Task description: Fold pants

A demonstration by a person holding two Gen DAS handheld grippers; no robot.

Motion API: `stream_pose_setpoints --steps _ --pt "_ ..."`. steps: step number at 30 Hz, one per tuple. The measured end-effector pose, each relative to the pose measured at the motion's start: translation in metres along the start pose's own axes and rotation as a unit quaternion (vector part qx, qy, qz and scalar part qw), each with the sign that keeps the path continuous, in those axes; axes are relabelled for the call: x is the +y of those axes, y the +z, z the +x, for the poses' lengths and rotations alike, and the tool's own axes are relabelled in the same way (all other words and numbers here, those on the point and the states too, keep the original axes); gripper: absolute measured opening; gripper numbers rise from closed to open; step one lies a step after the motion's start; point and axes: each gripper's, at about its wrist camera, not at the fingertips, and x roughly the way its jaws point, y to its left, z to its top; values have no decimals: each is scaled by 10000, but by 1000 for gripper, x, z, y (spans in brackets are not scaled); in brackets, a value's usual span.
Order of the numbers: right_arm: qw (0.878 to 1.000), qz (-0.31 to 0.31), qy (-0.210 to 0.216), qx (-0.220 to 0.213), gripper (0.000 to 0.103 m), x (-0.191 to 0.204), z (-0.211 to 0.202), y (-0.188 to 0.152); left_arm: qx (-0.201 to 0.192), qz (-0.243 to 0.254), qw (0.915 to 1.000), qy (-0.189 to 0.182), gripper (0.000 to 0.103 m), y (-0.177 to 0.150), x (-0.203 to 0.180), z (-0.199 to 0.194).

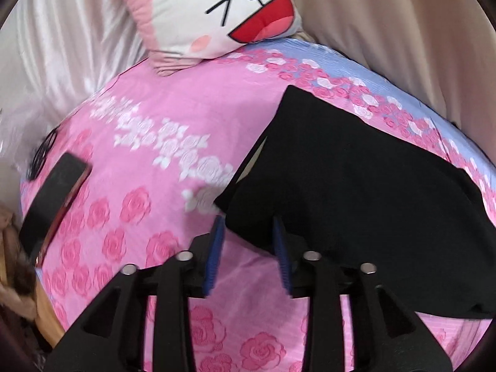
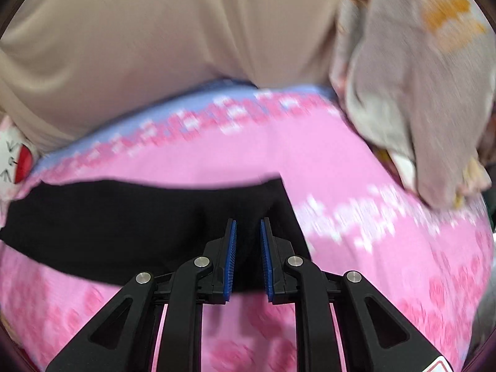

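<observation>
The black pants (image 1: 356,167) lie flat on a pink rose-print bed sheet (image 1: 148,117), stretching from the middle to the right in the left wrist view. My left gripper (image 1: 248,226) is open, its blue pads on either side of the pants' near left corner. In the right wrist view the pants (image 2: 124,223) run from the left edge to the centre. My right gripper (image 2: 248,226) is open with a narrow gap, its blue pads over the pants' right end.
A cat-face pillow (image 1: 217,12) sits at the head of the bed. A dark phone (image 1: 52,198) lies near the bed's left edge. Beige curtain (image 2: 155,46) hangs behind the bed. A grey patterned blanket (image 2: 418,93) is heaped at the right.
</observation>
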Motion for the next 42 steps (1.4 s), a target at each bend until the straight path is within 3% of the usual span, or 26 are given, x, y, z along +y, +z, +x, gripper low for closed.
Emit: stream_pose_setpoints --steps 2,3,4,5,6,7,11,12,14,15,16,19,22,23,24,25,26,29,30,32,34,35,36,37,39,42 --pt "9998 180 -81 18 18 -9 -4 -6 -169 -261 9994 -153 59 0 6 -19" --pt "9994 304 -136 -49 20 -14 -11 -8 -227 -344 9989 -212 74 0 9 -27" --pt "9988 426 -200 -158 29 -17 -20 -9 -375 -471 9978 -294 86 2 11 -41" --pt "9982 510 -208 -253 36 -20 -26 -9 -488 -566 9965 -381 91 3 11 -50" --pt "9973 590 -208 -394 52 -20 -34 -9 -529 -627 9957 -426 97 4 10 -54" --pt "9961 654 -224 -556 62 -19 -42 -10 -516 -730 9947 -503 98 5 8 -56" --pt "9920 931 172 -832 64 -17 -53 -15 240 -1113 9903 -792 98 -2 -2 -12" --pt "9916 984 261 -799 64 -16 -50 -17 499 -1271 9876 -774 97 -7 -3 6" --pt "9913 1085 305 -686 64 -15 -44 -18 646 -1433 9852 -688 96 -12 -5 24" --pt "9907 1151 354 -635 64 -15 -42 -19 444 -1331 9886 -551 91 -12 -8 20" --pt "9900 1217 386 -595 64 -15 -40 -20 387 -1181 9911 -476 66 -11 -13 18" --pt "9847 1532 694 -448 66 -17 -32 -18 561 -1169 9887 -753 36 -6 -15 22" --pt "9811 1644 940 -397 66 -15 -19 -6 688 -1131 9884 -742 35 0 -15 24" --pt "9839 1556 833 -290 60 -13 -6 6 733 -1139 9880 -743 35 2 -14 25" --pt "9875 1405 683 -191 13 -10 4 15 793 -1150 9873 -756 34 4 -12 27" --pt "9926 1115 482 -57 3 -3 13 29 850 -1171 9865 -773 33 6 -10 28" --pt "9946 963 385 -87 3 1 13 38 914 -1214 9851 -802 32 8 -8 28" --pt "9928 232 448 -1084 3 29 -40 66 998 -1234 9835 -867 29 10 -3 25" --pt "9914 -83 263 -1282 3 40 -59 69 988 -1211 9840 -856 29 8 -1 22" --pt "9922 -437 69 -1162 4 44 -69 58 978 -1134 9853 -818 29 7 -2 21" --pt "9962 -517 -158 -679 9 34 -53 38 1021 -1093 9859 -752 31 4 -4 25" --pt "9976 -483 -495 21 12 19 -29 13 1018 -1087 9861 -732 32 3 -4 27" --pt "9963 -370 -644 433 25 7 -16 -4 986 -1064 9869 -708 32 3 -6 27" --pt "9947 -104 -695 752 29 -6 -10 -23 984 -1007 9879 -653 33 4 -7 26" --pt "9945 331 -689 722 31 -19 -23 -43 996 -903 9896 -516 37 5 -10 26" --pt "9914 1280 145 234 67 -25 -59 -51 1033 -835 9902 -437 38 7 -12 27"
